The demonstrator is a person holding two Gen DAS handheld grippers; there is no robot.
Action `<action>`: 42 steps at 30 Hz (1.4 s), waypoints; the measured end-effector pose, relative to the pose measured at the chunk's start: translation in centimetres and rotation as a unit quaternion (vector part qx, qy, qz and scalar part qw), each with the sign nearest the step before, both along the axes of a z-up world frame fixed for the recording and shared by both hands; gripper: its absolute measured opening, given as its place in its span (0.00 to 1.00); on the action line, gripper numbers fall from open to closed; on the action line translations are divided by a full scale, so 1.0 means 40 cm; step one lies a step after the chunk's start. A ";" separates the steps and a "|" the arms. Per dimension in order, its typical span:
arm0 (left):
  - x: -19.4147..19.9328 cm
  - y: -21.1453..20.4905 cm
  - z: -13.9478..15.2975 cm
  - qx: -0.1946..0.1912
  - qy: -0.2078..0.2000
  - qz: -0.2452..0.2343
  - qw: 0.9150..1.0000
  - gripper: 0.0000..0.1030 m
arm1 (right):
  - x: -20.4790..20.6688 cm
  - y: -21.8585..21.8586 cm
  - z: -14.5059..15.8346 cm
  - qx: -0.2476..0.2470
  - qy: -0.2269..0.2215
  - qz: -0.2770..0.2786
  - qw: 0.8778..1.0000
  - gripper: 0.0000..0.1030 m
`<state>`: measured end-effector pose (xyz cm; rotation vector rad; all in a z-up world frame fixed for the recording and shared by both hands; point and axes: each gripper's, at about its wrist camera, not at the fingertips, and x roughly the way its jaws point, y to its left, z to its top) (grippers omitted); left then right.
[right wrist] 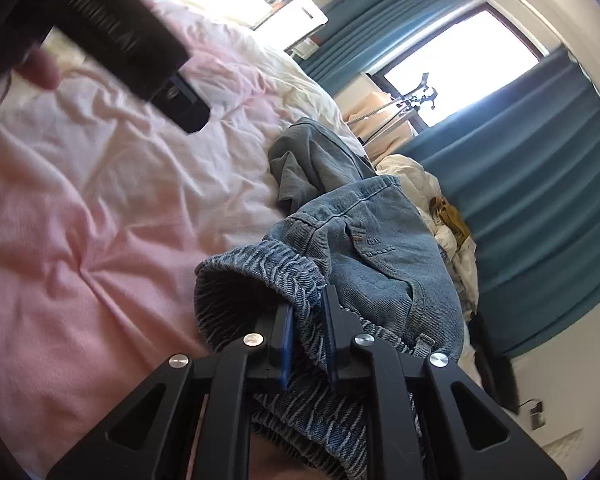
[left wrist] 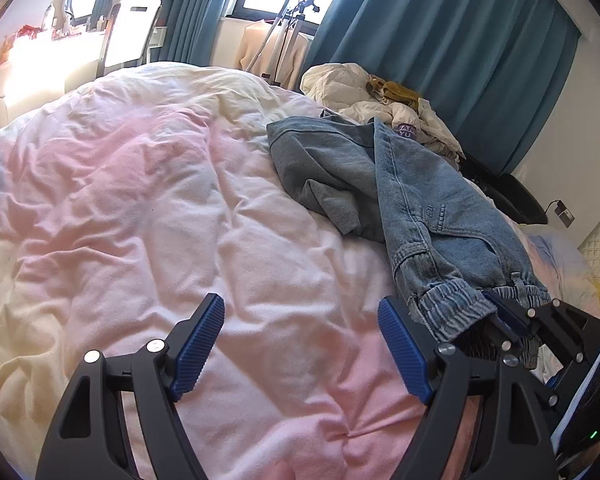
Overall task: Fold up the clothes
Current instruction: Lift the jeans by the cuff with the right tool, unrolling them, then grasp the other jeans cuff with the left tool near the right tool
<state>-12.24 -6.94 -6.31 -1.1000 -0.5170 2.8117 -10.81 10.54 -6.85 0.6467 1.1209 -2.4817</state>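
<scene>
The right gripper (right wrist: 308,312) has its blue pads pinched together on the gathered elastic waistband of the denim jeans (right wrist: 364,248), the fabric bunched between the two fingers and folding over them. From that clamped edge the jeans run away ahead of the gripper across the bed, with a stitched pocket just beyond the fingertips and a leg crumpled farther off.

The left gripper (left wrist: 302,344) stands wide apart with nothing between its pads, held above the pink and cream duvet (left wrist: 140,184). The jeans (left wrist: 416,200) lie ahead of it and to its right, the elastic waistband just beside its right finger; whether cloth and finger touch I cannot tell. The right gripper (left wrist: 504,312) shows at that same edge, closed on the waistband.

Beyond the jeans, farther from both grippers, a heap of white clothes (left wrist: 364,92) sits near the far side of the bed, in front of teal curtains (left wrist: 452,48) and a bright window
</scene>
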 end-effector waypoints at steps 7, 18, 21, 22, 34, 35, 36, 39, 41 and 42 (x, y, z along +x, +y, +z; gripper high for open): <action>0.015 0.035 -0.002 0.048 0.013 -0.049 0.998 0.79 | -0.101 0.230 0.182 -0.283 -0.069 -0.097 0.952 0.06; 0.010 0.167 -0.042 0.089 -0.014 -0.135 0.987 0.79 | -0.224 0.715 0.178 -0.578 -0.099 -0.252 0.770 0.06; -0.003 0.192 -0.050 0.115 -0.019 -0.143 0.983 0.79 | -0.240 0.852 0.105 -0.635 -0.116 -0.296 0.705 0.06; -0.007 0.200 -0.052 0.123 -0.019 -0.145 0.982 0.79 | -0.242 0.891 0.079 -0.650 -0.121 -0.305 0.685 0.06; -0.094 0.291 -0.140 0.237 -0.063 -0.174 0.954 0.79 | -0.249 1.063 -0.100 -0.664 -0.151 -0.408 0.608 0.13; -0.100 0.301 -0.149 0.247 -0.068 -0.177 0.950 0.79 | -0.243 1.064 -0.093 -0.657 -0.144 -0.412 0.615 0.13; -0.106 0.312 -0.157 0.257 -0.071 -0.180 0.947 0.79 | -0.236 1.065 -0.086 -0.650 -0.137 -0.414 0.622 0.13; -0.122 0.347 -0.177 0.273 -0.077 -0.190 0.940 0.79 | -0.188 1.086 -0.047 -0.672 -0.098 -0.397 0.617 0.13; -0.130 0.373 -0.180 0.272 -0.078 -0.201 0.938 0.79 | -0.165 1.099 -0.028 -0.701 -0.086 -0.369 0.605 0.21; -0.134 0.385 -0.181 0.271 -0.079 -0.206 0.937 0.79 | -0.164 1.099 -0.023 -0.718 -0.090 -0.341 0.599 0.24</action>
